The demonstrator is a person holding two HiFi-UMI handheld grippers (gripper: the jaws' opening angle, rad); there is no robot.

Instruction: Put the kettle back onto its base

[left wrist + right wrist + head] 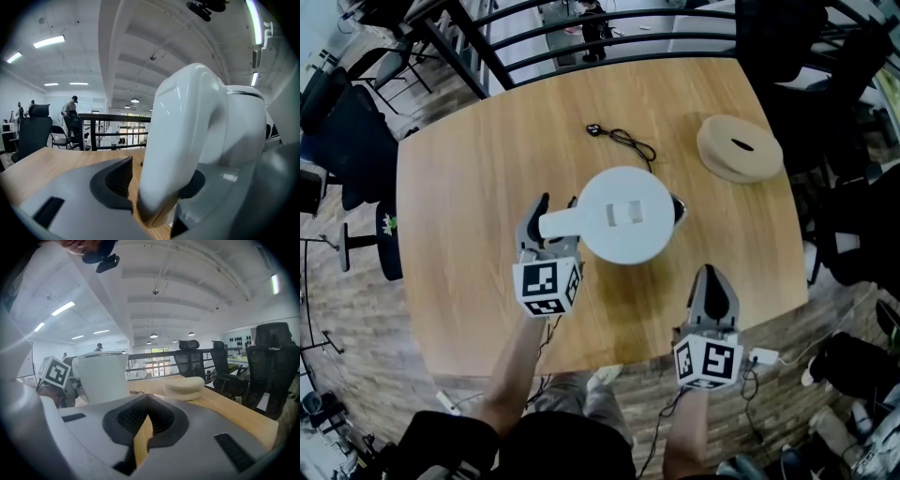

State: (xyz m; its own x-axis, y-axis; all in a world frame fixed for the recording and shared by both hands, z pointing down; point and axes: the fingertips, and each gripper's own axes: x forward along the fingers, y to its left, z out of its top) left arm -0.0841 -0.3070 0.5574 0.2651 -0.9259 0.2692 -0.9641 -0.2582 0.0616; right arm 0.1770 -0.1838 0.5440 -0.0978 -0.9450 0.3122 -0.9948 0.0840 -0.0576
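Operator: Where do things stand?

Spotter: Your left claw (pixel 555 211) has its jaws apart around the handle (pixel 173 140) of the kettle (pixel 626 214), with the left pad (pixel 115 180) off it. Your right claw (pixel 711 274) is closed and empty, well apart from the kettle.

Operator: Done, then?

Spotter: Likely. The kettle stands upright mid-worktop (pixel 469 206). Its base is hidden beneath it, though a cable (pixel 623 141) trails out behind. You've only to back out. There's bare wood to your left, the front edge is close behind your claws, and a tan disc (pixel 739 147) sits far right.
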